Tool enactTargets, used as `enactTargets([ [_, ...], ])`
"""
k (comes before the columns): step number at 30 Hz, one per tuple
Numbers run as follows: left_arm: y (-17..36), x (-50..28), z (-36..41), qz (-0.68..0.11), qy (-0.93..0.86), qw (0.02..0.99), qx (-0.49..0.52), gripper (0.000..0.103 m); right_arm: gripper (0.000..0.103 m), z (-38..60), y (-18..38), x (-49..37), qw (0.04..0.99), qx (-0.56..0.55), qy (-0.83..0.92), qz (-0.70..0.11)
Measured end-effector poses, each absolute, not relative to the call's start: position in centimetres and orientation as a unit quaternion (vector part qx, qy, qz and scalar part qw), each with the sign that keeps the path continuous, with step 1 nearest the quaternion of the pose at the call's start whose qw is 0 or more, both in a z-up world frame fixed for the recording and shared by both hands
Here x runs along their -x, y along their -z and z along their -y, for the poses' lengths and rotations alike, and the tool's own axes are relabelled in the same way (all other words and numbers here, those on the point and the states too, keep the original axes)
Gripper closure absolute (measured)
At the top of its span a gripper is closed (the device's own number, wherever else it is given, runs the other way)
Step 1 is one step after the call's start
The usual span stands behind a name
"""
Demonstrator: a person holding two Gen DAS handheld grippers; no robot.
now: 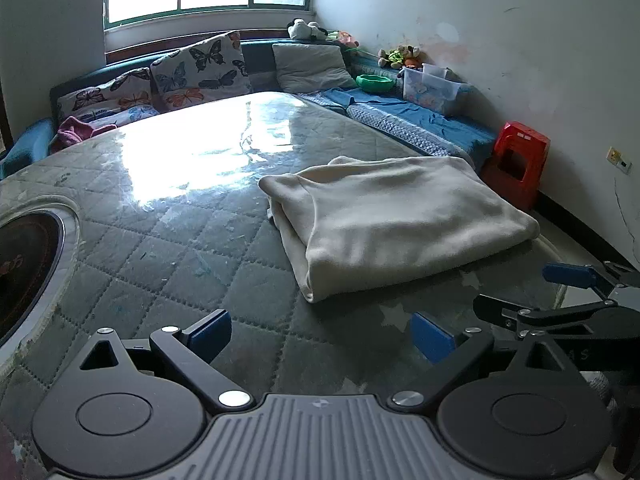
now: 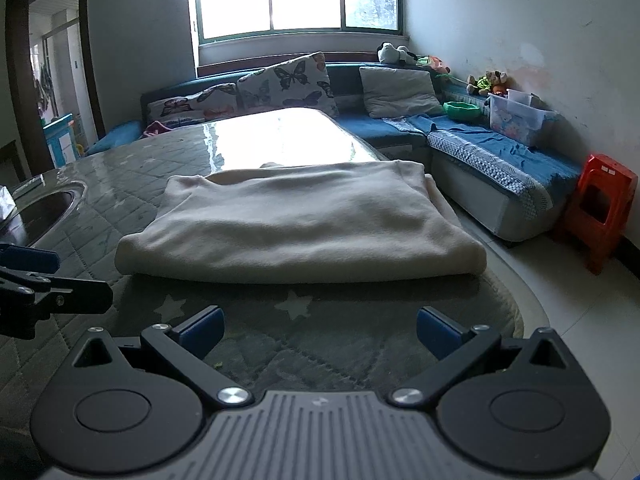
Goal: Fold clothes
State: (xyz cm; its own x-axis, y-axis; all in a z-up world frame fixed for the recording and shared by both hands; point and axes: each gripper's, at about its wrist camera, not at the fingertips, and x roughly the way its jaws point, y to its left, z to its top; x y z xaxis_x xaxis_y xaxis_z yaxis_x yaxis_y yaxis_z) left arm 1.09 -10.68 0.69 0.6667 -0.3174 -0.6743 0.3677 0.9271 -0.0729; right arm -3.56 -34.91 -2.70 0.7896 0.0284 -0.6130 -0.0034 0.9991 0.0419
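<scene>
The folded cream garment (image 2: 296, 220) is lying on the table (image 1: 168, 248) near its right edge. The left hand-held gripper (image 1: 322, 338) and right hand-held gripper (image 2: 320, 332) are hovering wide open, gripping nothing, short of the garment.

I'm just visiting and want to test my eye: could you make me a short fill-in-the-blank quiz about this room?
1. The folded cream garment lies on a quilted ____.
2. The plastic stool by the wall is ____.
3. The cushions under the window are printed with ____.
4. The left hand-held gripper holds ____.

Missing words: table; red; butterflies; nothing
</scene>
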Motion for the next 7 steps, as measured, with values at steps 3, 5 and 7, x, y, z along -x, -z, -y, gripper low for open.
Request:
enactTargets([
  [3,-0.64,-0.8,10.64,-0.361,0.188,0.913,-0.037,0.005,0.0,34.82,2.67,3.74,0.946,-0.02,-0.008,-0.323],
  [5,-0.65,-0.7,10.59,-0.361,0.191,0.912,-0.036,0.005,0.0,34.8,2.71,3.84,0.946,-0.021,-0.007,-0.322],
  [7,-0.73,-0.62,10.6,-0.36,0.191,0.913,-0.037,0.005,0.0,34.8,2.74,3.89,0.946,-0.022,-0.007,-0.322],
])
